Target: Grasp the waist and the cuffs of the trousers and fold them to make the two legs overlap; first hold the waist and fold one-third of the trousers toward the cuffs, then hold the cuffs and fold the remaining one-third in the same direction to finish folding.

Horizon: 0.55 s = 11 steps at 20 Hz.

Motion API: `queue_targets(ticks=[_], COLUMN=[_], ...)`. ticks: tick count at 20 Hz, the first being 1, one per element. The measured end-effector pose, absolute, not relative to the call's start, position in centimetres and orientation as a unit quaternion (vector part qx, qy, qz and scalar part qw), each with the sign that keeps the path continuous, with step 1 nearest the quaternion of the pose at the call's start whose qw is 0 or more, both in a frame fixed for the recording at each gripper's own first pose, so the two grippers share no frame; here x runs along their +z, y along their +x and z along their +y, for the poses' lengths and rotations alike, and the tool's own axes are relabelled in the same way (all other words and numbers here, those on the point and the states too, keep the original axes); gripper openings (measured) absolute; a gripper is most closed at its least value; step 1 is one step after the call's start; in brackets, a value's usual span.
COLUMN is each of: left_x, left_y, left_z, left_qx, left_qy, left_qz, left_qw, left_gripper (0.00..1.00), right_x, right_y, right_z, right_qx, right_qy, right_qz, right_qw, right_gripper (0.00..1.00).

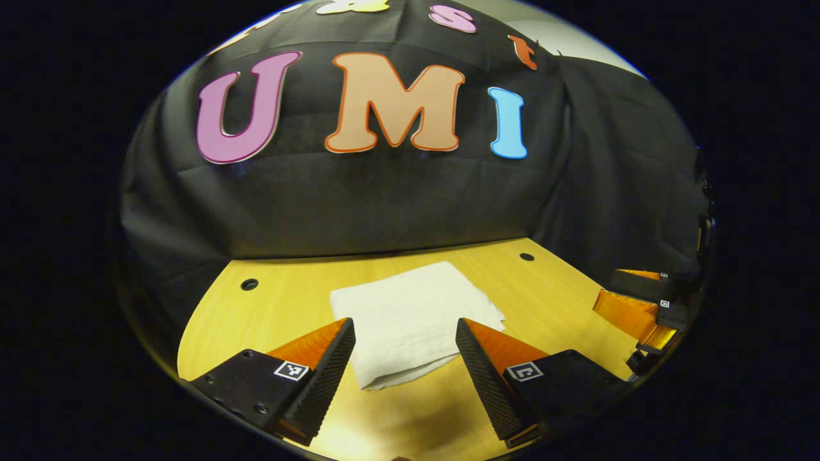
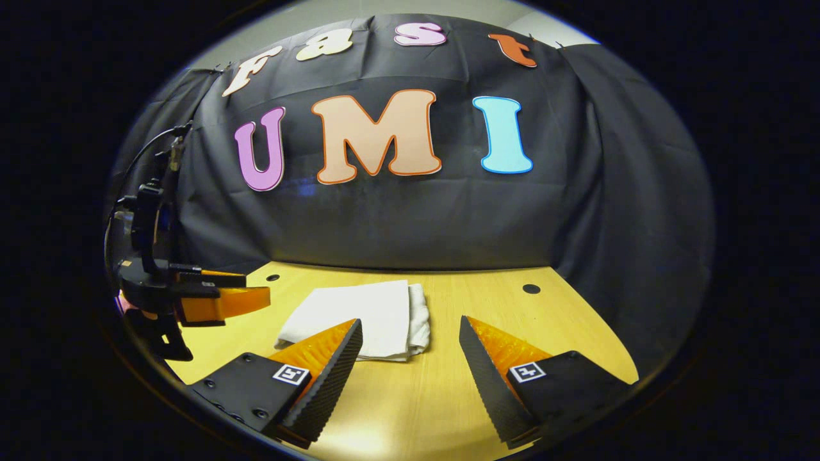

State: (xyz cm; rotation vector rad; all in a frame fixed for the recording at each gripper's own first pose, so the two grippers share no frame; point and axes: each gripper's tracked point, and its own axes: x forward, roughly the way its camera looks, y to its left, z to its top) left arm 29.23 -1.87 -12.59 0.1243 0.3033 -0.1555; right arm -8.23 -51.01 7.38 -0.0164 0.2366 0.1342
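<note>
1. One pair of white trousers (image 1: 410, 320), folded into a compact stack, lies centre frame on the bench (image 1: 551, 288).
2. Left gripper (image 1: 405, 349): fingers spread, empty, framing the stack.
3. Right gripper (image 2: 410, 352): fingers apart, empty, the stack lying between and left of them.
4. Folding appears complete; any final step should be to withdraw without snagging the layers.
5. Count: one garment, two grippers.

Both grippers (image 1: 405, 323) (image 2: 410, 323) agape, empty.
</note>
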Motion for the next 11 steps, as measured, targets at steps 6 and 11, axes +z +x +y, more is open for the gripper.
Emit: queue_targets(ticks=[6, 11], left_x=[-13.9, -14.2], left_y=[26.5, 26.5], left_z=[1.9, 2.4], left_qx=[-0.044, -0.049], left_qy=[0.048, 0.043], left_qz=[0.165, 0.170], left_qw=[0.984, 0.983], left_gripper=[0.95, 0.96], right_x=[7.4, 7.2], right_y=[-8.7, -9.3], right_z=[-50.2, -50.0], right_qx=[0.063, 0.064], right_qy=[-0.008, -0.024], right_qz=[0.119, 0.126], right_qw=[0.991, 0.990], right_gripper=[0.98, 0.98])
